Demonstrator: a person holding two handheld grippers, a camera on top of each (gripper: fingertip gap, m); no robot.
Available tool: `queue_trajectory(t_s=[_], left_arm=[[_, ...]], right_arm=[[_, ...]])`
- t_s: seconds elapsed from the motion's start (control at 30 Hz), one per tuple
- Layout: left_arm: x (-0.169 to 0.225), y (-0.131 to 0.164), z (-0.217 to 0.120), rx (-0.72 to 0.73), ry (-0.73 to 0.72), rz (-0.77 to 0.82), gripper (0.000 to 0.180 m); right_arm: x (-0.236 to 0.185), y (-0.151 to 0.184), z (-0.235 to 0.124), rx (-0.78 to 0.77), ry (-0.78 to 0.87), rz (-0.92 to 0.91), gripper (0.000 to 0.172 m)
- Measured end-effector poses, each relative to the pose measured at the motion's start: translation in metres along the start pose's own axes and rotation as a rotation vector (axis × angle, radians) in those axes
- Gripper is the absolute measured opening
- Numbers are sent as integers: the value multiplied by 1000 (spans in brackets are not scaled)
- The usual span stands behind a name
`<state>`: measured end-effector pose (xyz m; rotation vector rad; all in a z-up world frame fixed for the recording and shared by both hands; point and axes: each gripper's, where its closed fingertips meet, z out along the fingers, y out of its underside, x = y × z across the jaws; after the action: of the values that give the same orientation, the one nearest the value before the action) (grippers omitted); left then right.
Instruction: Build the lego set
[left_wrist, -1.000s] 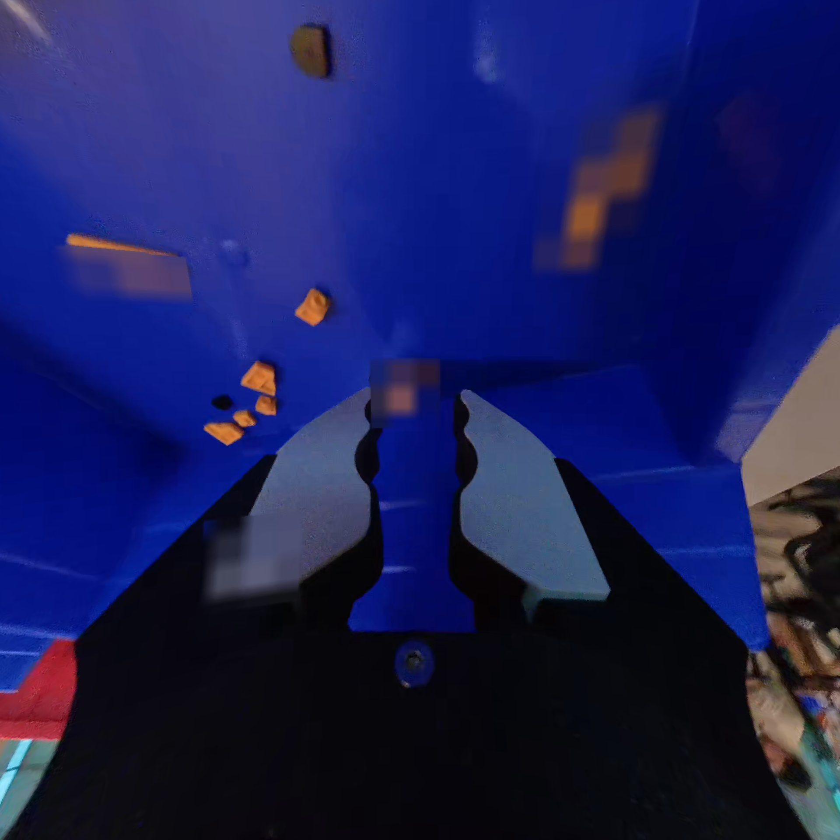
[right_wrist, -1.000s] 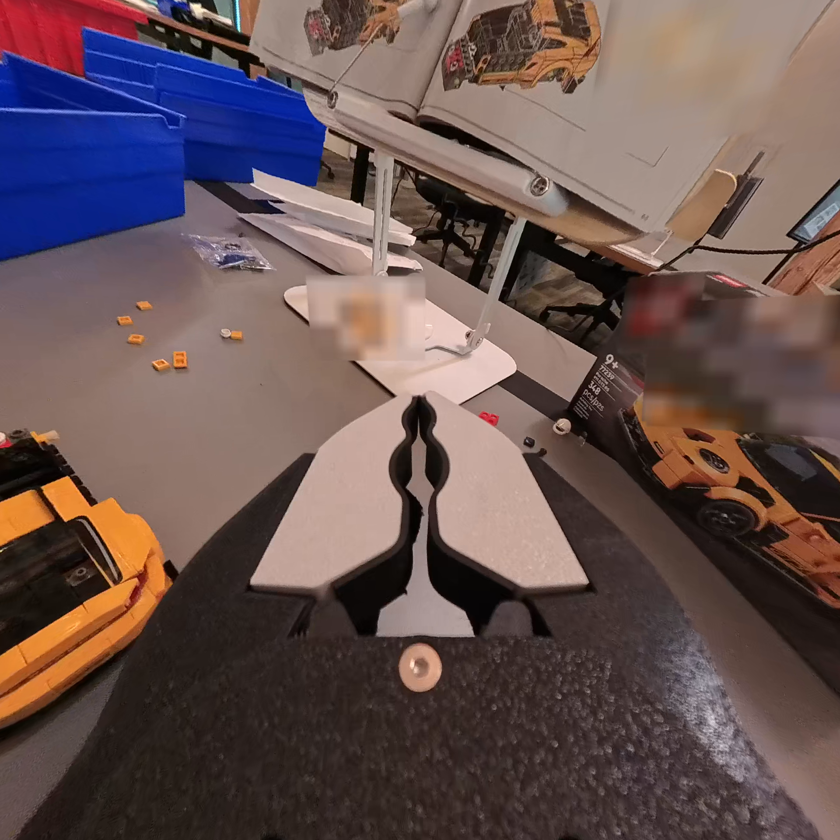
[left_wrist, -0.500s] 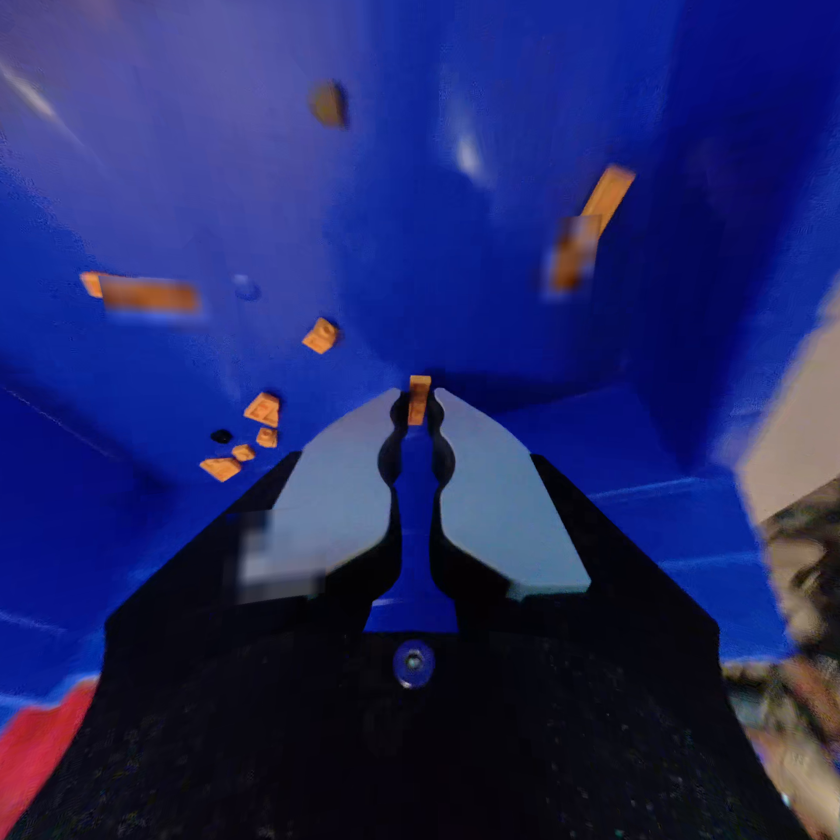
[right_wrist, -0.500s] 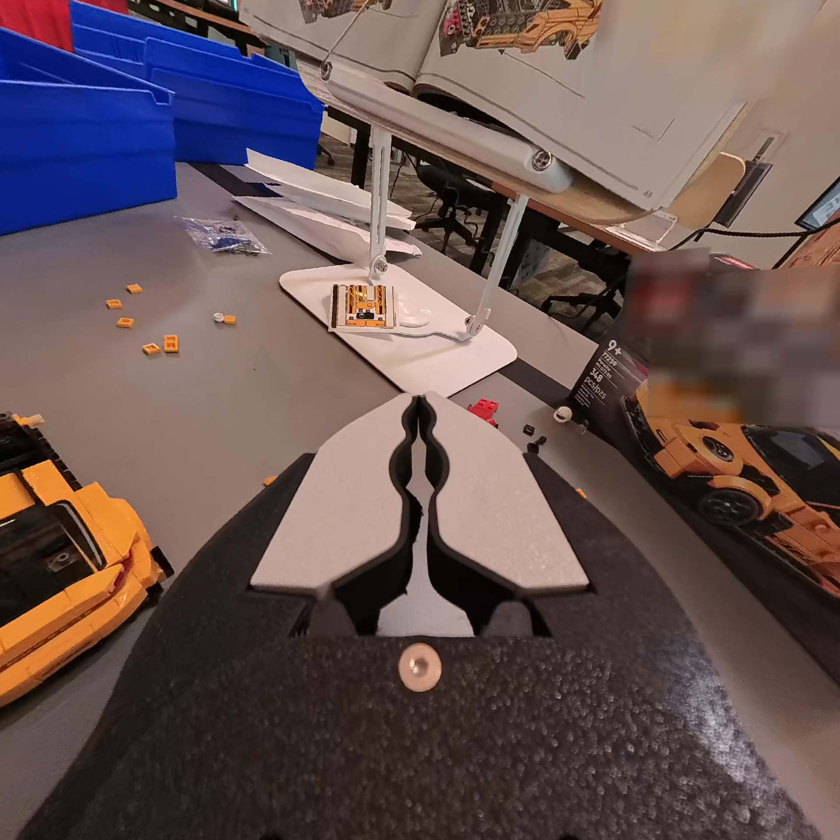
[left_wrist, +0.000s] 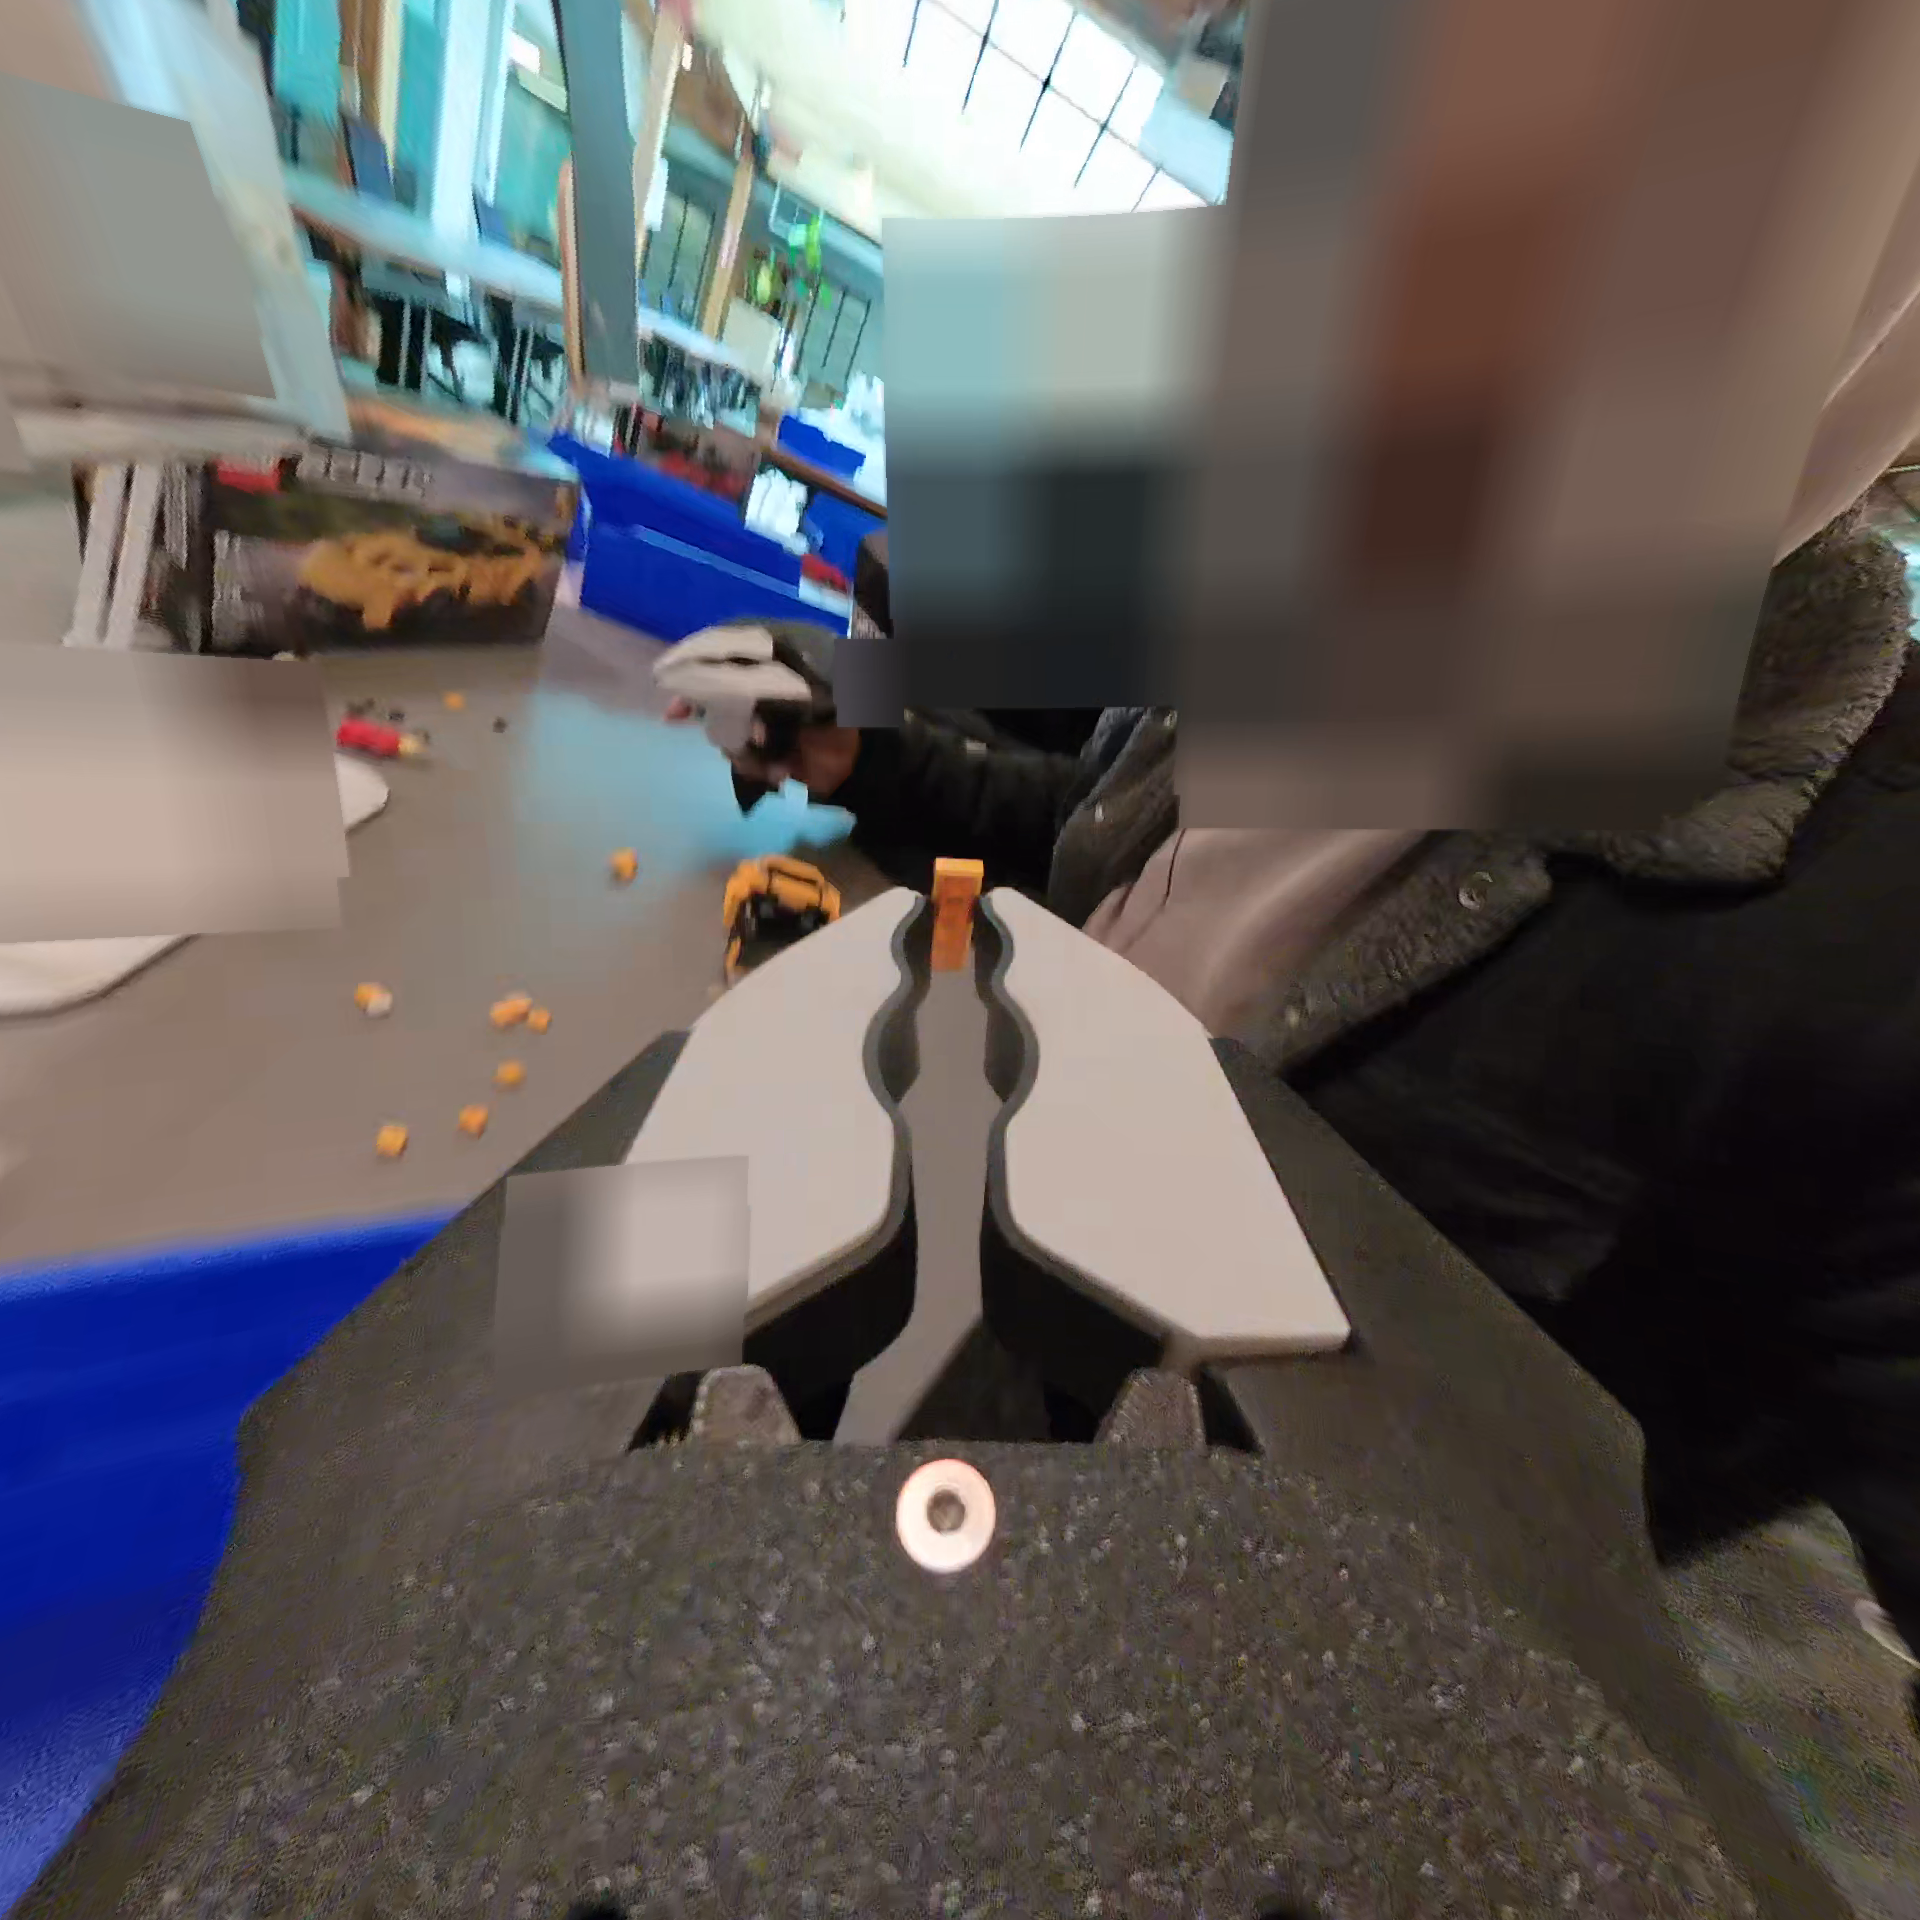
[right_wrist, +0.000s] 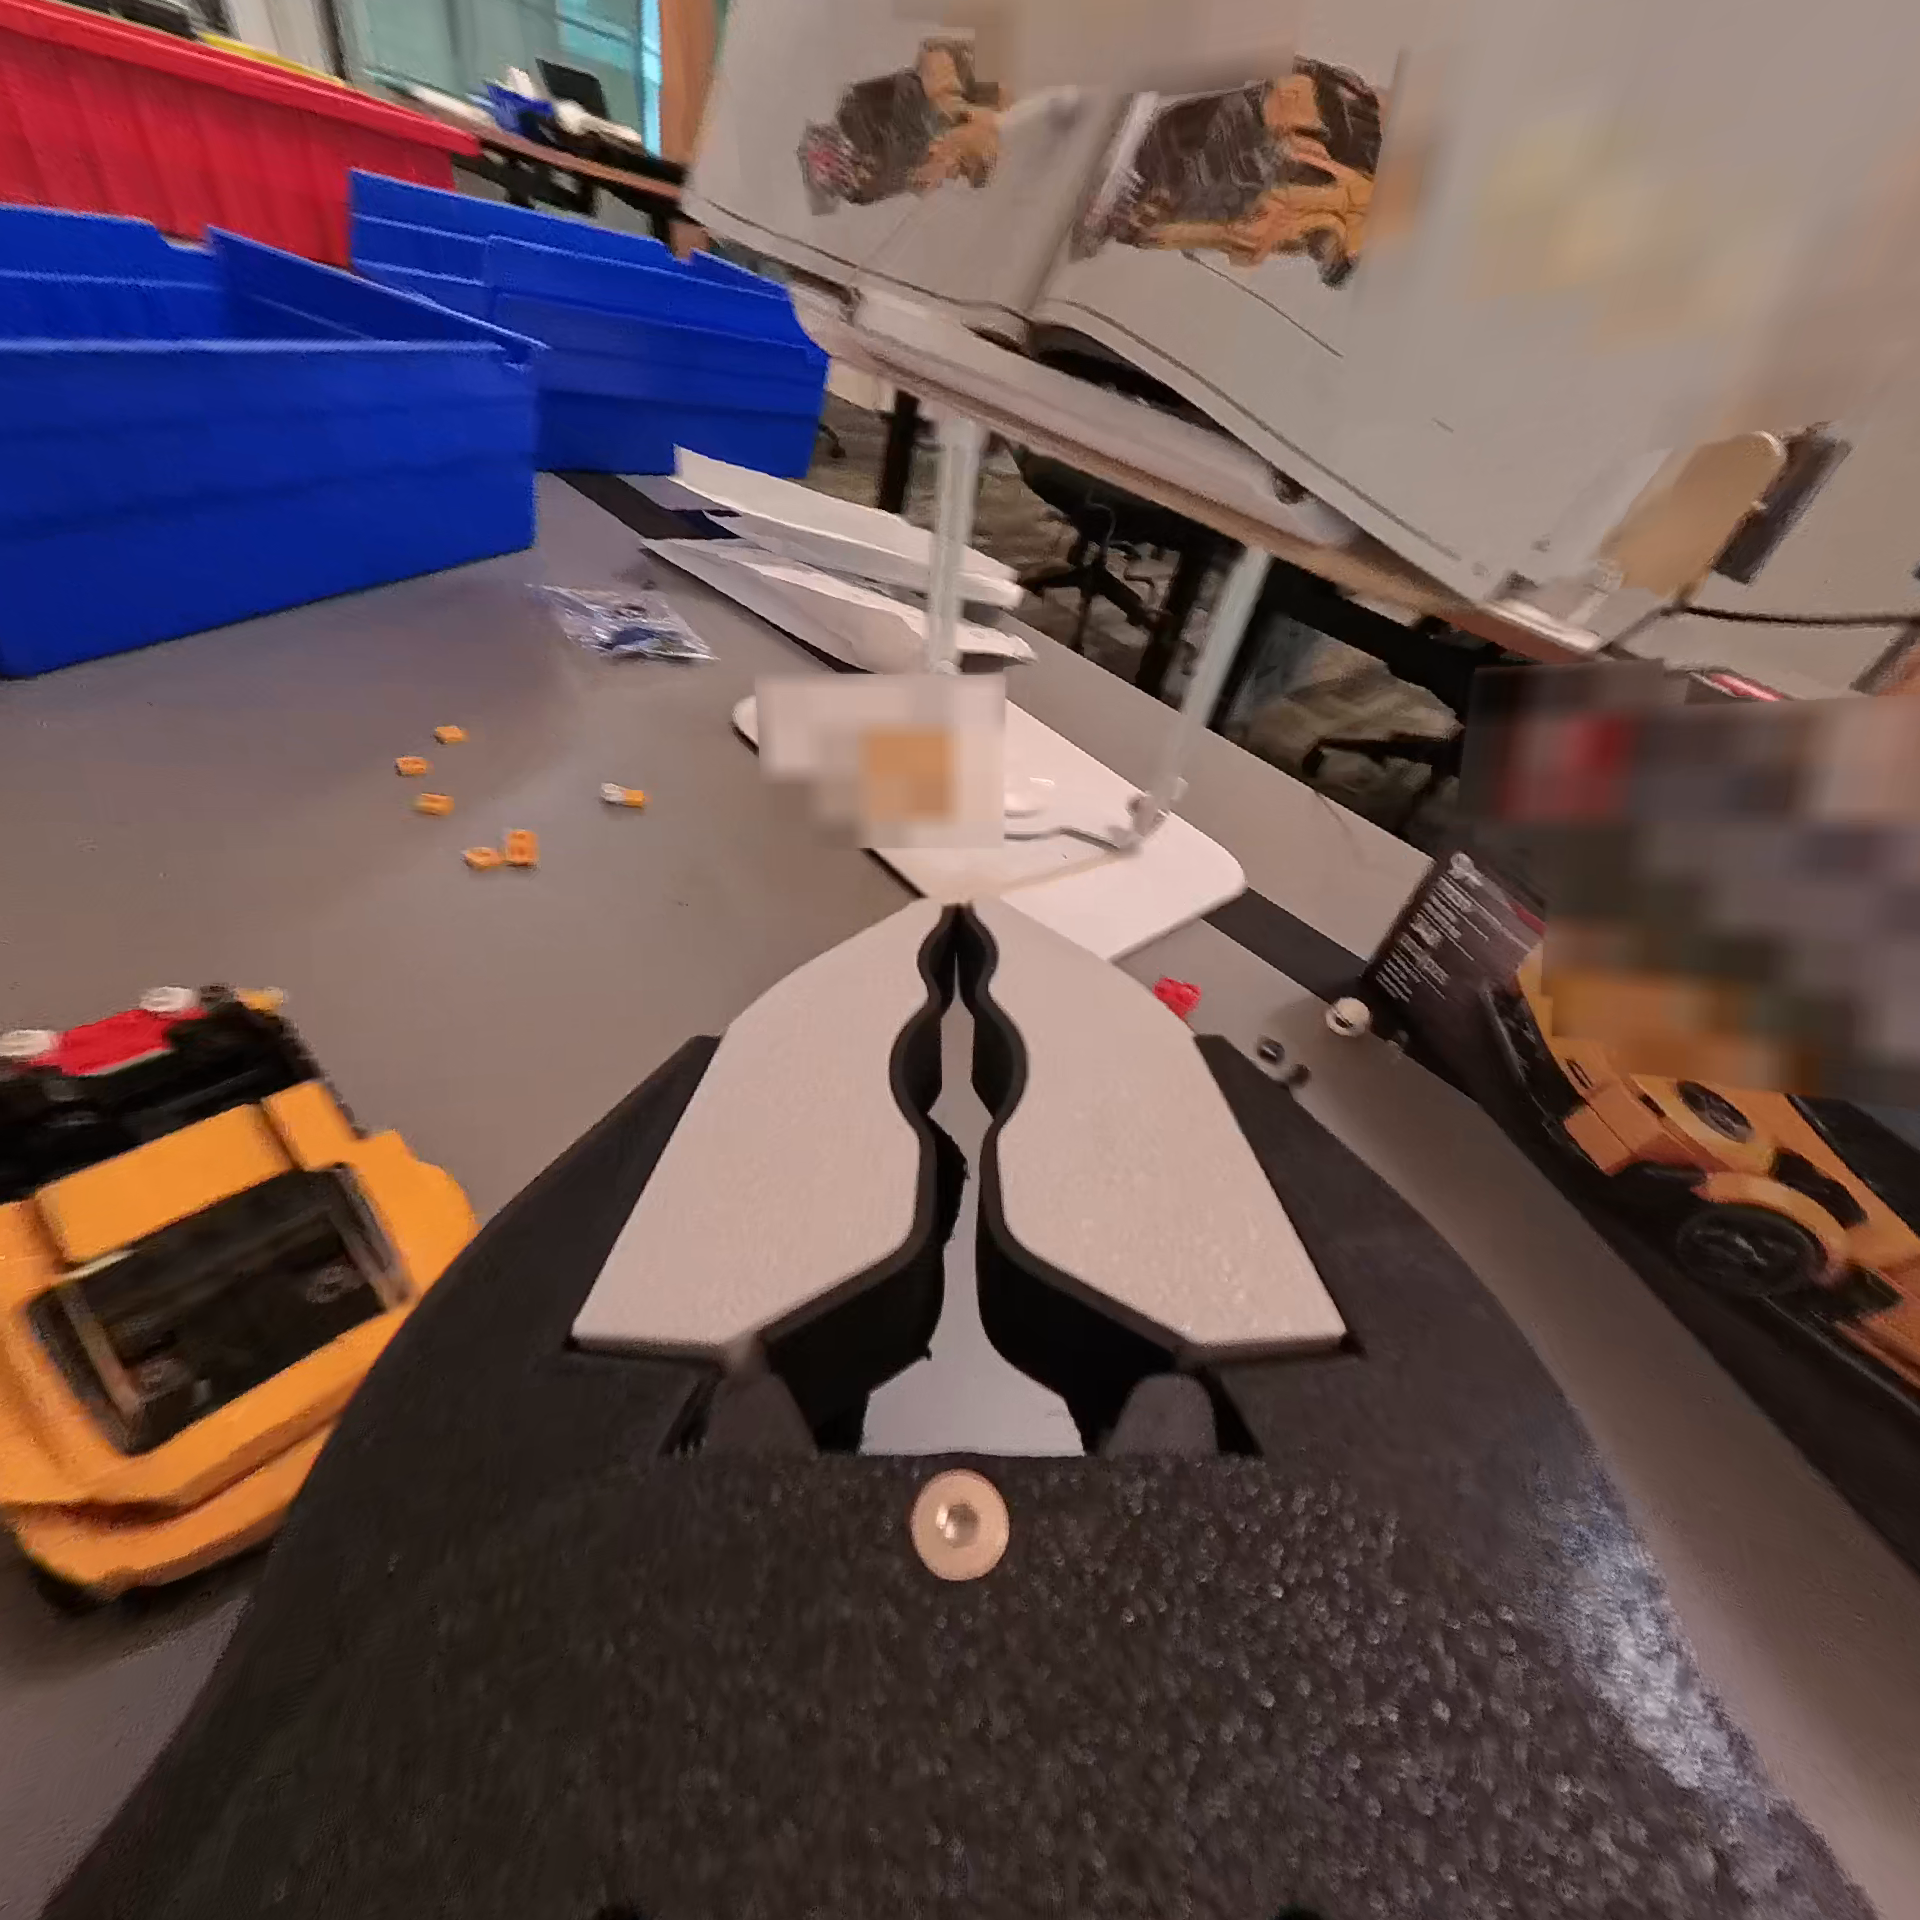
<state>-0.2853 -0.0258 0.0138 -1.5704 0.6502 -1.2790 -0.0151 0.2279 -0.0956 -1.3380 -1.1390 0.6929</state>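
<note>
My left gripper (left_wrist: 954, 914) is shut on a small orange brick plate (left_wrist: 954, 912), held upright between the pads, in the air above the grey table (left_wrist: 260, 1091). A blue bin (left_wrist: 125, 1403) lies below it at the lower left. My right gripper (right_wrist: 956, 920) is shut with nothing between its pads, over the table beside a yellow and black brick car (right_wrist: 187, 1278). The right gripper also shows far off in the left wrist view (left_wrist: 743, 696), with the car (left_wrist: 779, 904) below it.
Loose orange bricks (right_wrist: 468, 800) lie scattered on the table (right_wrist: 312, 935). Blue bins (right_wrist: 260, 436) and a red bin (right_wrist: 156, 135) stand at the back left. A white stand (right_wrist: 1122, 873) holds an open booklet (right_wrist: 1195, 208). A car box (right_wrist: 1714, 1091) is at the right. A person (left_wrist: 1558, 1039) sits close. My right fingertips sit around 40 cm from my left ones.
My left gripper closed on an orange plate inside the blue bin, then lifted out of the bin and swung toward the table with the plate in it. The right gripper moved slightly, staying shut.
</note>
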Motion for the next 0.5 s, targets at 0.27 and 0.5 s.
queue_trajectory(t_s=[0.27,0.5], left_arm=[[7,-2,136,218,90,217,7],[-9,17,218,220,165,269,7]], right_arm=[[-136,-83,3,57,-583,76,26],[-168,-125,-9,112,-668,-16,22]])
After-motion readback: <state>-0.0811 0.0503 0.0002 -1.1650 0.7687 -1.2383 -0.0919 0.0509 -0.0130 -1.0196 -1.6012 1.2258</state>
